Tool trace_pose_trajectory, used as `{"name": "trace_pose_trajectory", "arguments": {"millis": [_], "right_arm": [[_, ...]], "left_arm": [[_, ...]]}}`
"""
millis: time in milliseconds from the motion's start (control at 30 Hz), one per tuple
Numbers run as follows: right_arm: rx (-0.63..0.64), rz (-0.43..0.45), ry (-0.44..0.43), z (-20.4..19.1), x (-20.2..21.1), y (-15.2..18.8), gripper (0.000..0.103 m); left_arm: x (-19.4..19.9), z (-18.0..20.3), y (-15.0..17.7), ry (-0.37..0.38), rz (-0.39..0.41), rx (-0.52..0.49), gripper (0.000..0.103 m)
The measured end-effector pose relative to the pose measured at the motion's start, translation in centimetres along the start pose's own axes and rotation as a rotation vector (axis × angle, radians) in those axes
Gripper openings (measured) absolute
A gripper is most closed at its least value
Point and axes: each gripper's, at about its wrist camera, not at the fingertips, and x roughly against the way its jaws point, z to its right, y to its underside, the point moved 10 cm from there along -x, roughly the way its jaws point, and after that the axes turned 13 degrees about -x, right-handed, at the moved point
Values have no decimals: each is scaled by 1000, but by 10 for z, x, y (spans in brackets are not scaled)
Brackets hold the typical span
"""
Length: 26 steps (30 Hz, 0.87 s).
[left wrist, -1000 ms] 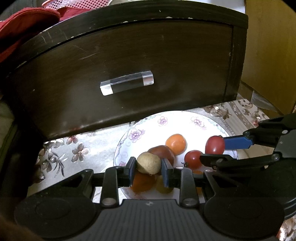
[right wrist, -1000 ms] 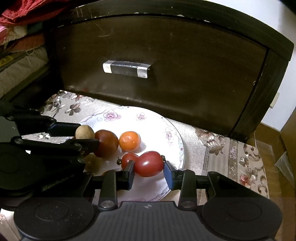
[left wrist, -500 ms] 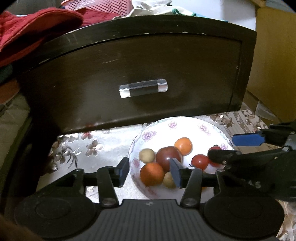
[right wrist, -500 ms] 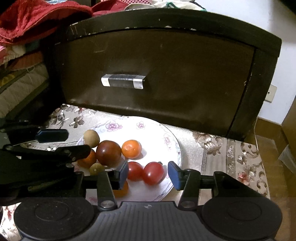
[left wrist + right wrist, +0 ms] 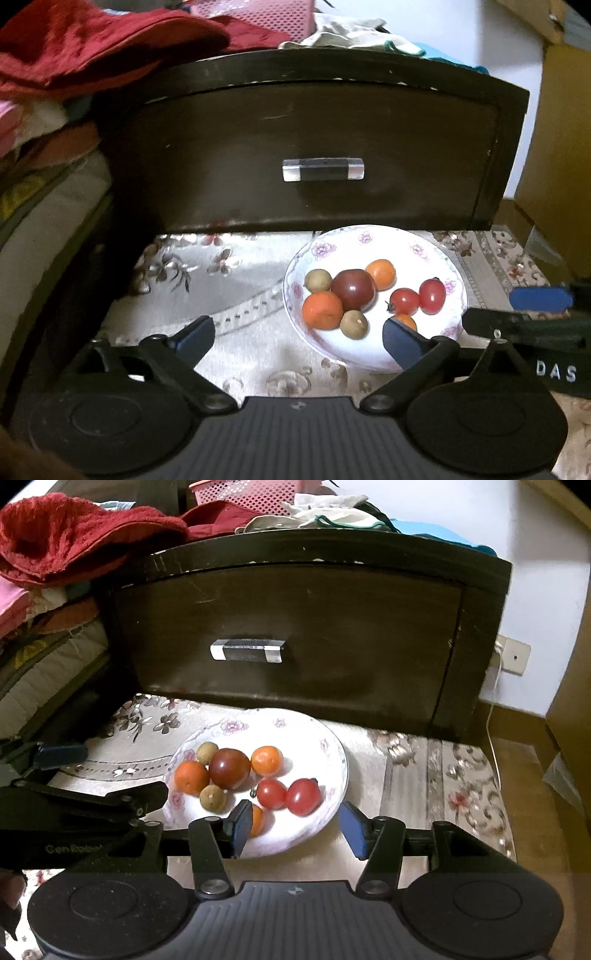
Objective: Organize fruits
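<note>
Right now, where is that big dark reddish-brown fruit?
The dark reddish-brown fruit lies on the left part of the flowered plate, in front of the closed drawer, with small brown fruits and orange fruits touching it all round.

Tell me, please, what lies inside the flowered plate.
In the flowered plate: a dark red tomato, two cherry tomatoes, two oranges and two small brown fruits. Another orange fruit is half hidden behind the right hand-held gripper.

Fruits (image 5: pixel 229 768) on floral plate (image 5: pixel 332 753), open empty tool (image 5: pixel 293 821)
</note>
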Motion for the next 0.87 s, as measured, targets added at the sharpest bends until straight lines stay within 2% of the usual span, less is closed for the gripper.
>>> {"name": "trace_pose_trajectory", "arguments": {"millis": [167,567,867], "right_arm": [[-1,-10,0,-2,14,14,51],[-21,-24,-14,-9,41,36,52],[-26,-32,-18,-13,53,49,53]], "left_arm": [[12,1,11,-21,-9,5,103],[37,5,37,-5,-15,36,103],[55,5,46,-31,6,22,103]]}}
